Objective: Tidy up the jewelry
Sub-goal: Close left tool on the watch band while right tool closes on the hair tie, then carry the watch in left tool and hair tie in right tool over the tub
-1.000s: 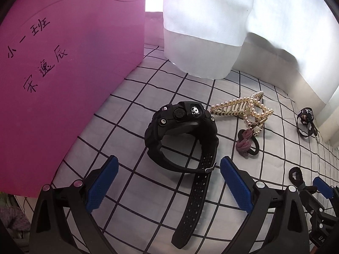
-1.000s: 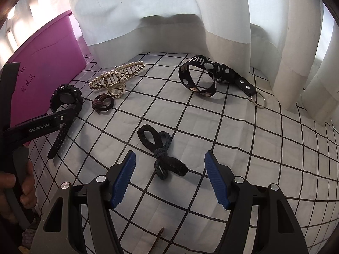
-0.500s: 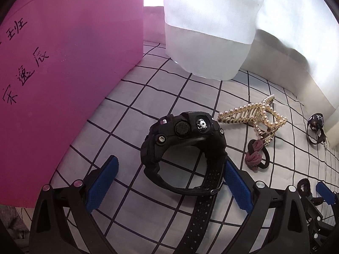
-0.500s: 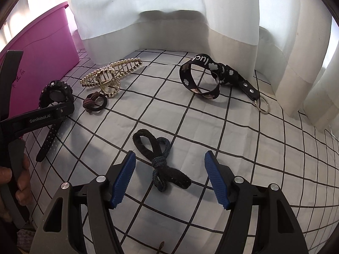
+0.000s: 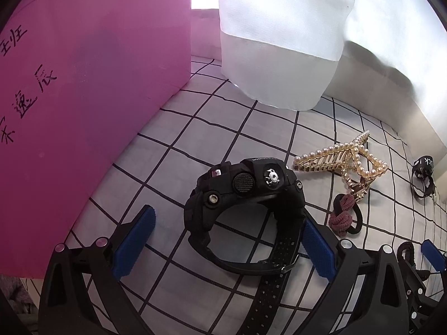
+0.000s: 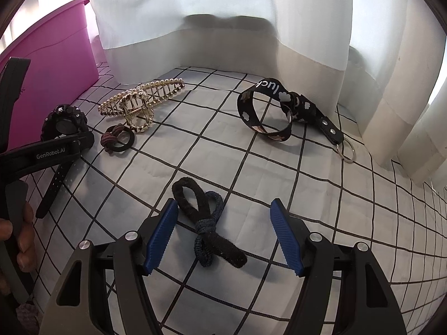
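A black watch point(image 5: 245, 209) lies on the checked cloth point(image 5: 195, 139). My left gripper point(image 5: 223, 244) is open, its blue pads on either side of the watch band; the right pad is close to or touching the strap. The watch also shows in the right wrist view point(image 6: 64, 125). My right gripper point(image 6: 223, 236) is open around a knotted black and blue hair tie point(image 6: 206, 229). A pearl hair claw point(image 5: 346, 162) point(image 6: 139, 103) and a maroon knotted hair tie point(image 5: 345, 217) point(image 6: 116, 138) lie right of the watch.
A pink box point(image 5: 83, 97) point(image 6: 53, 50) stands at the left. White curtains point(image 5: 279, 42) point(image 6: 223, 28) hang at the back. A black printed strap with a key ring point(image 6: 279, 111) point(image 5: 423, 176) lies at the far right. The left gripper's body point(image 6: 42, 153) crosses the right wrist view.
Both grippers have moved forward and down. The watch now sits between the left pads, and the knotted hair tie sits between the right pads. Nothing has been gripped.
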Demonstrator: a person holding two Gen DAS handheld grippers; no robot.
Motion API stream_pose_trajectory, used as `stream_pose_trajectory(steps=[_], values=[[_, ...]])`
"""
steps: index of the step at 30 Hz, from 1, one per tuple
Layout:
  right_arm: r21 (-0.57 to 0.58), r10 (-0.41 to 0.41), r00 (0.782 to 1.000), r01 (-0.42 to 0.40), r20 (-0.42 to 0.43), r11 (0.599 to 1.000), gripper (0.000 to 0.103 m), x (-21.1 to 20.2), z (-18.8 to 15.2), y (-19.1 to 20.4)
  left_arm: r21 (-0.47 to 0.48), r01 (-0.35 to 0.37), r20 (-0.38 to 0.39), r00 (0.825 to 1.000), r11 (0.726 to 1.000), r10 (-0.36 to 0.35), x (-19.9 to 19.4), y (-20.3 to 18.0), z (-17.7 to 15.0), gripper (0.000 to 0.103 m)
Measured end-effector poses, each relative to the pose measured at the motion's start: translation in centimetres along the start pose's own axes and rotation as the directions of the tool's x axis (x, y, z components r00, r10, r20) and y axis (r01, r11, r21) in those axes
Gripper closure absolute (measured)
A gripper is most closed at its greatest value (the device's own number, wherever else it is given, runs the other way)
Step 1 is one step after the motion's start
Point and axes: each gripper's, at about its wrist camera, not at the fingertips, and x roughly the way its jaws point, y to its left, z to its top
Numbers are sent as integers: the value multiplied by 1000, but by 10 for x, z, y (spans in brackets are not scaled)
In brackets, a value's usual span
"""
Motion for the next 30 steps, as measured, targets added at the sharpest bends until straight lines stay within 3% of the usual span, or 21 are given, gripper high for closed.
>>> stream_pose_trajectory(steps=[9,11,14,15,25,30], values=[[-22,18,1000,-18,15,1000,42,-5,-6,1,0,9,29,1000,1000,-9,-9,2,-10,14],[-35,28,999,-27,20,999,49,-8,-8,3,-1,8,38,999,1000,-8,-12,3,-12,20],[-56,37,999,-36,25,998,77,-12,-9,6,1,9,48,999,1000,-9,-15,3,-14,35],[-62,40,999,-38,24,997,88,-13,-10,7,-1,11,45,999,1000,-11,-16,3,-14,35],[-32,131,991,-131,15,991,90,-30,-18,-3,-57,21,13,1000,998,-20,-32,17,-29,36],[-44,173,985,-171,29,984,90,-53,-15,-12,-67,15,1,1000,998,-15,-60,19,-50,36]])
